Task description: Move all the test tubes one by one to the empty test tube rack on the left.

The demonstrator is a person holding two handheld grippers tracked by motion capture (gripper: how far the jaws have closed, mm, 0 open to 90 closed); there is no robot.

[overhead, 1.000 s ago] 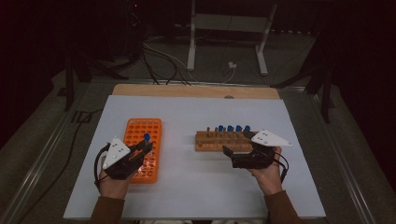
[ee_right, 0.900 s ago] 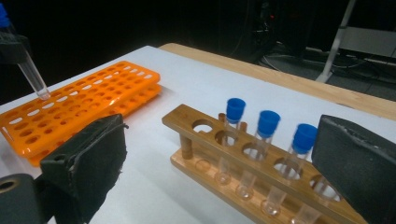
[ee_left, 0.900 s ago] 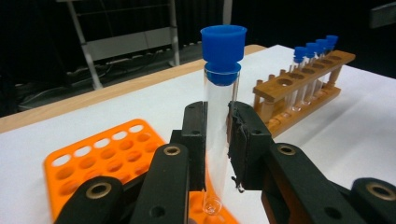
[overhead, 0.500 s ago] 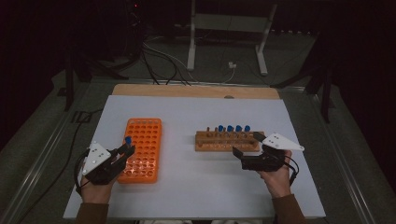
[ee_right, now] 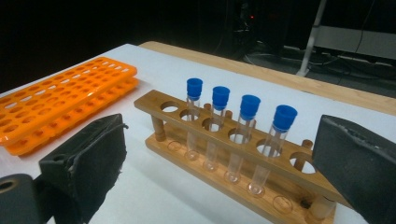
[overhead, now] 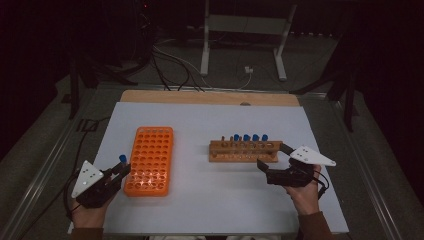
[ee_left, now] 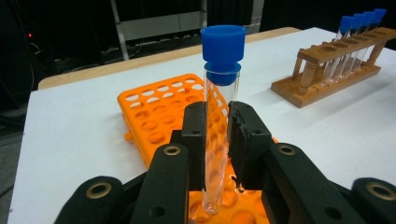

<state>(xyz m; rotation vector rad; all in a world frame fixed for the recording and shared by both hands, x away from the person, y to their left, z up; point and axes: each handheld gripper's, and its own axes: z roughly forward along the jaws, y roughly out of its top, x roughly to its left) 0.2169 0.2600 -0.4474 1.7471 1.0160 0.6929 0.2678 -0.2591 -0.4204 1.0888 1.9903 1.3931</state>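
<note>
My left gripper (overhead: 114, 176) is shut on a clear test tube with a blue cap (overhead: 122, 159), held upright beside the near left corner of the orange rack (overhead: 149, 160). In the left gripper view the tube (ee_left: 220, 93) stands between the two black pads (ee_left: 247, 135), cap on top, with the orange rack (ee_left: 154, 107) behind and under it. My right gripper (overhead: 272, 156) stands open at the near right end of the wooden rack (overhead: 245, 150). The right gripper (ee_right: 222, 163) has nothing between its pads. Several blue-capped tubes (ee_right: 245, 135) stand in the wooden rack (ee_right: 177, 126).
Both racks rest on a white table sheet (overhead: 210, 200) with a wooden strip (overhead: 210, 97) along its far edge. Bare sheet lies between the racks and along the near edge. Cables and a metal stand (overhead: 205, 40) are on the floor beyond.
My left gripper has moved left and toward the near edge with the tube, off the orange rack. My right gripper has drifted right, away from the wooden rack's middle.
</note>
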